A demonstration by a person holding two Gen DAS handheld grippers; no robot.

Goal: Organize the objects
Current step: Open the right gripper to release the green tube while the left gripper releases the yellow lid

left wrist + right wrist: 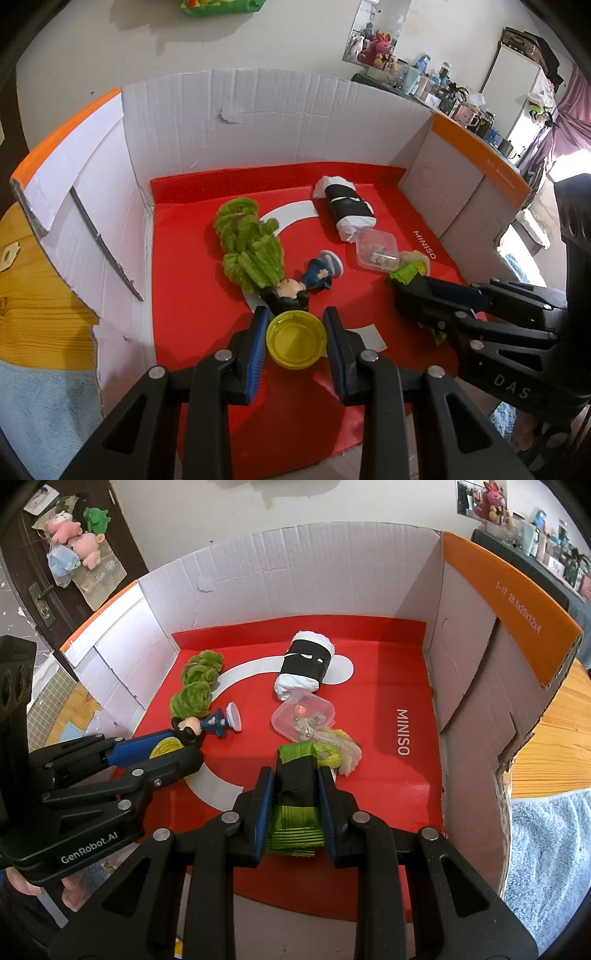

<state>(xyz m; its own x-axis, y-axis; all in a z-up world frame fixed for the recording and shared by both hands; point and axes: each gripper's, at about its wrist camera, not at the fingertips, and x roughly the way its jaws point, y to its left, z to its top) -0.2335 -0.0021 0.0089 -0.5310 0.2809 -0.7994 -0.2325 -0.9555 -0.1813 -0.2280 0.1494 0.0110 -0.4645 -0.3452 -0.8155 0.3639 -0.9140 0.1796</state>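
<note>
My left gripper (pixel 297 319) is shut on a round yellow lid (pixel 296 341), low over the red liner of the cardboard box (pixel 258 122); from the right wrist view it shows at the left (pixel 181 747) with the yellow lid (pixel 165 746) between its pads. My right gripper (pixel 295 781) is shut on a green and black paper bundle (pixel 297 797), whose fuzzy pale end (pixel 345 749) sticks out ahead. Just beyond the lid lies a small figurine (pixel 304 284) on its side.
On the red liner (pixel 388 786) also lie fuzzy green pieces (pixel 247 240), a black and white wrapped roll (pixel 349 208) and a clear plastic tub (pixel 303 716) of small bits. White box walls rise on three sides. A wooden table and blue towel (pixel 546 834) lie outside.
</note>
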